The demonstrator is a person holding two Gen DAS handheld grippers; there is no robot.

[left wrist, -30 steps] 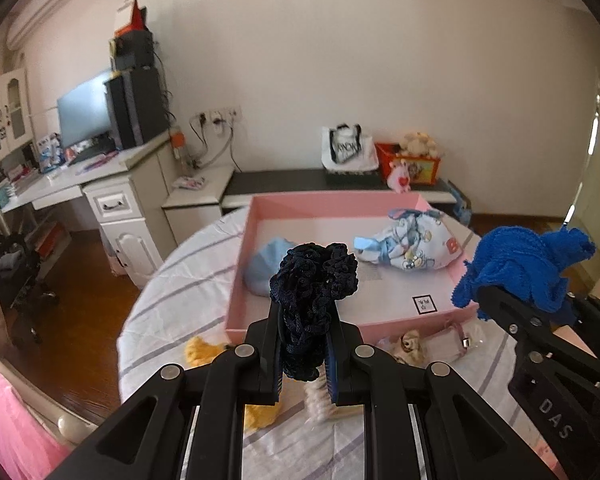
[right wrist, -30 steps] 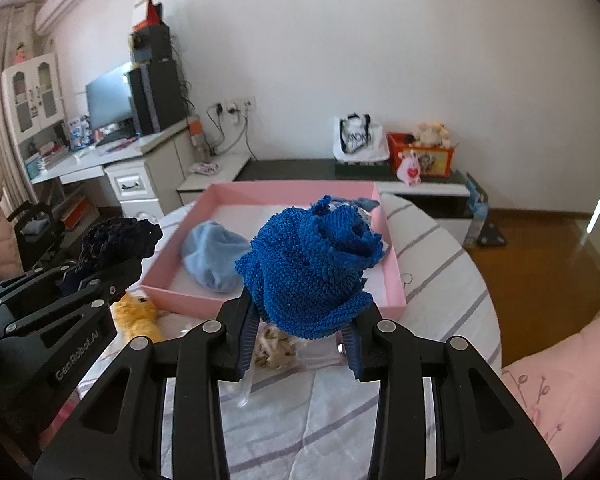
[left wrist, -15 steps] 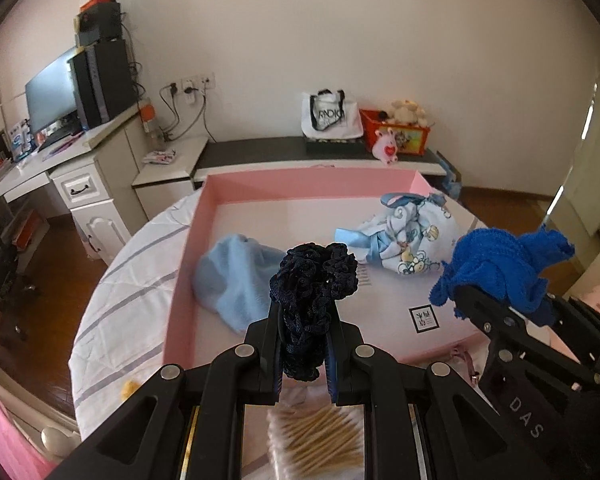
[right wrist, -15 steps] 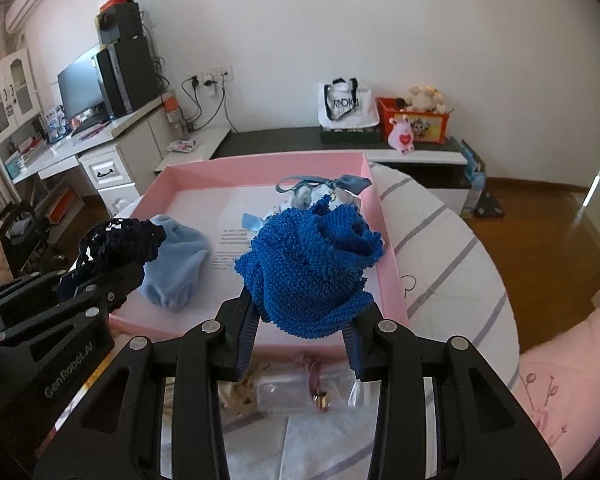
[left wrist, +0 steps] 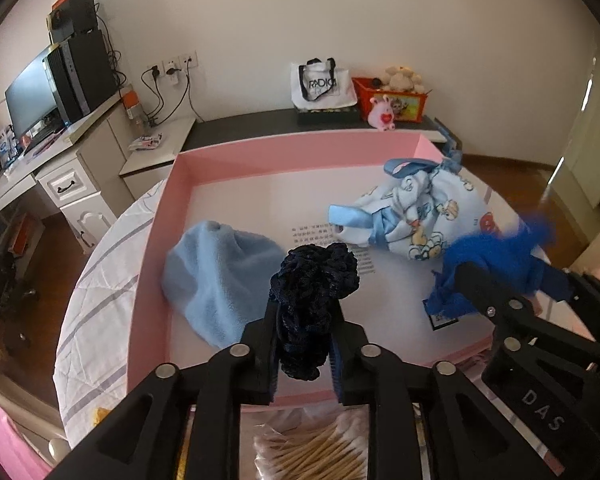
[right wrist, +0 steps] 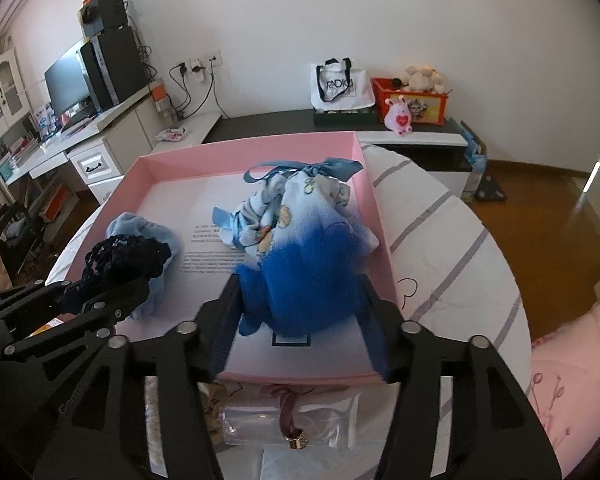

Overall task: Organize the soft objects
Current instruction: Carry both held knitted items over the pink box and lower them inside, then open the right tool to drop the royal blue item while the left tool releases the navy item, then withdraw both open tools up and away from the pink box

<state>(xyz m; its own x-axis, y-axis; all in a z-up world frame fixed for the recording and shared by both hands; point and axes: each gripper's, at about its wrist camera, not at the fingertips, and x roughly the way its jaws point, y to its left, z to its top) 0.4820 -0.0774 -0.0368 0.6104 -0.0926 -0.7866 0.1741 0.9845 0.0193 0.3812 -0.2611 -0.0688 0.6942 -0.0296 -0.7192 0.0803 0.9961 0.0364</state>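
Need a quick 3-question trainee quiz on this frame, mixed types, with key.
1. True or false: the light blue cloth lies inside the pink box.
2. The dark navy scrunchie sits between the fingers of: A left gripper, B right gripper?
3. Fill in: the bright blue knit is above the pink ____.
Key: 1 true. 2 A. 3 box. Both grippers' jaws have just been opening, each with its item between them.

One pink box (left wrist: 156,216); four soft cloth items; two claws.
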